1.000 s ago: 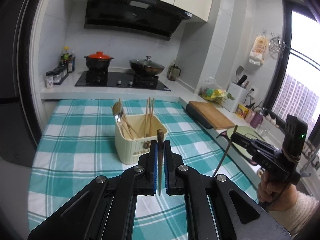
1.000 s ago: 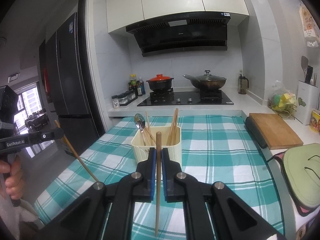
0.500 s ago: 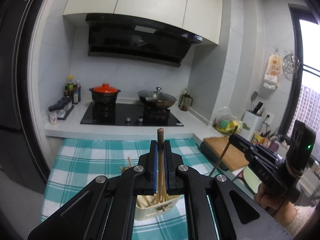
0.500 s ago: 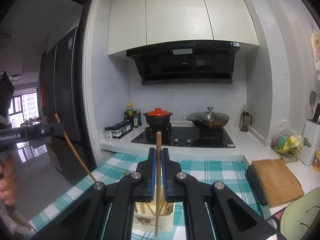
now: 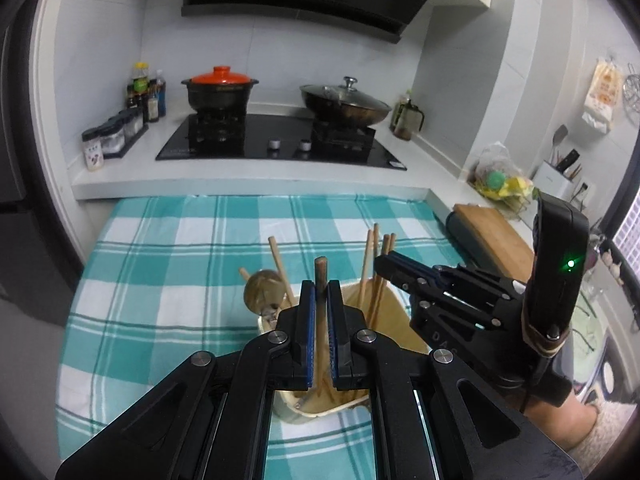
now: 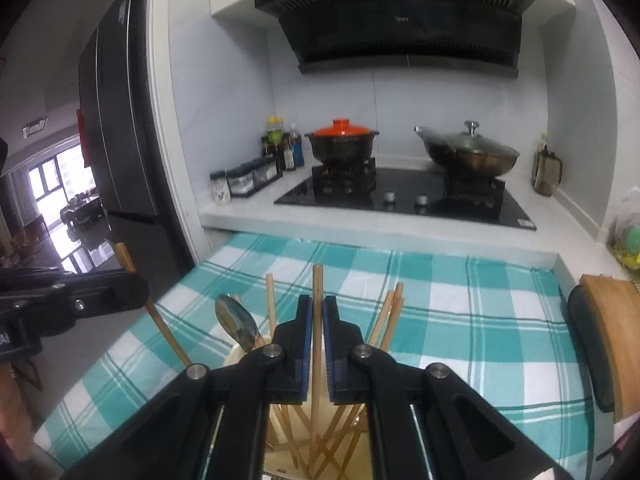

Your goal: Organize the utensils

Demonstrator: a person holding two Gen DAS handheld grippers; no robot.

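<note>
My left gripper (image 5: pixel 320 292) is shut on a dark wooden chopstick (image 5: pixel 320 272) that stands upright, its lower end down inside the cream utensil holder (image 5: pixel 396 320). The holder stands on the checked cloth with a metal spoon (image 5: pixel 266 294) and several chopsticks in it. My right gripper (image 6: pixel 316 308) is shut on a lighter chopstick (image 6: pixel 317 280), also upright, with its lower end among the sticks in the holder (image 6: pixel 360 452). In the left wrist view the right gripper (image 5: pixel 382 262) reaches over the holder's right side. In the right wrist view the left gripper (image 6: pixel 134 286) comes in from the left.
A hob (image 5: pixel 280 144) behind the cloth carries an orange-lidded pot (image 5: pixel 220 86) and a lidded wok (image 5: pixel 346 100). Spice jars (image 5: pixel 112 140) stand at the left. A wooden cutting board (image 5: pixel 496 232) lies at the right. A dark fridge (image 6: pixel 116 120) flanks the left.
Both grippers have moved forward and a little down, from short of the holder to right over it. The held chopsticks' lower ends now reach inside it.
</note>
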